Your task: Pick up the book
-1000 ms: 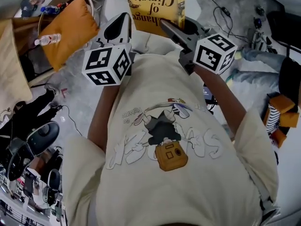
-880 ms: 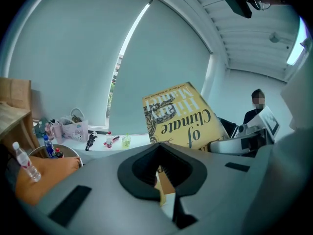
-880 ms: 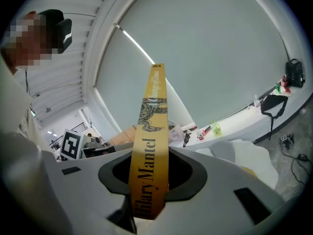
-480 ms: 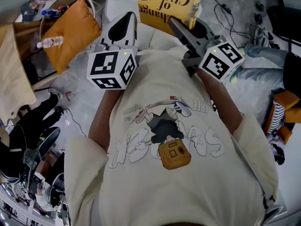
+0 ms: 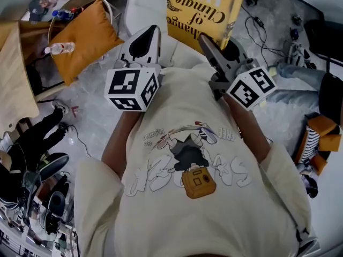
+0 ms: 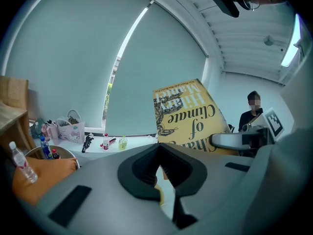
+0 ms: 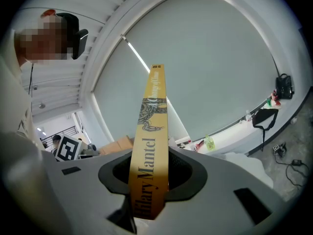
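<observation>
Head view and both tool views, book lifted. The book (image 5: pixel 206 7), a yellow hardback, is in the air ahead of the person's chest, standing on end and tilted, clear of any surface. The right tool (image 7: pixel 149 177) is clamped on it at its lower edge. In the right gripper view the spine runs up between the 2 jaws, with a pad pressed against each cover. The left tool (image 6: pixel 160 168) is just beside the book and apart from it, with its jaws drawn together at the tips and nothing between them.

Judged risks:
1. Nearly all of the book stands above a single low grip, so its weight could swing it round the pads or let it slide out.
2. The upper part is unclamped, so the covers may fan open and shift the load.
3. A quick turn of the wrist would worsen both, and the free left tool gives no support yet.
</observation>
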The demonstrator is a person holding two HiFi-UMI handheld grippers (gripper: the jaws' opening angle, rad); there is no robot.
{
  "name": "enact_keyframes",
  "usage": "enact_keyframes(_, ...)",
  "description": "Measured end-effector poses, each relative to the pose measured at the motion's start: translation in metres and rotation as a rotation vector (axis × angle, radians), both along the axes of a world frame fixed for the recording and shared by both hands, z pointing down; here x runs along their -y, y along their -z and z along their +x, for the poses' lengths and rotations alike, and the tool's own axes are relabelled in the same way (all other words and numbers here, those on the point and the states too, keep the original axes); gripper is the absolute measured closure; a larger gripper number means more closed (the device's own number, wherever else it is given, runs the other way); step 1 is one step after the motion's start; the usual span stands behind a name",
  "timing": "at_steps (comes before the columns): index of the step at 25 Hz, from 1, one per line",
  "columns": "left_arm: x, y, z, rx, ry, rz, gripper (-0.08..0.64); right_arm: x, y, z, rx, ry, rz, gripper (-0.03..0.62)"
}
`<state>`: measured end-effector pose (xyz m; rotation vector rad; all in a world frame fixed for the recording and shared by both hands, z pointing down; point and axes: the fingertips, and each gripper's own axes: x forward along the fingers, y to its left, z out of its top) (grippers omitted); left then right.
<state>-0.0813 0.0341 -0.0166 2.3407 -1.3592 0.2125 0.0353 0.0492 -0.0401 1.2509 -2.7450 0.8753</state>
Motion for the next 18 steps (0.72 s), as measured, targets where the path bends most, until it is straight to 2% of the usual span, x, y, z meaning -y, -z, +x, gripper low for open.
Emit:
enact_keyframes(10, -0.002, -0.010, -0.026, -0.010, 0.002, -0.015, 0.554, -0.001, -0.010, -0.029, -0.014, 0.010, -0.022, 0.445)
enact_keyframes(18, 0.020, -0.019, -0.037, -0.020, -0.021, -0.040, 0.554, 0.021, -0.016, -0.045, -0.048, -0.003, -0.044, 0.445)
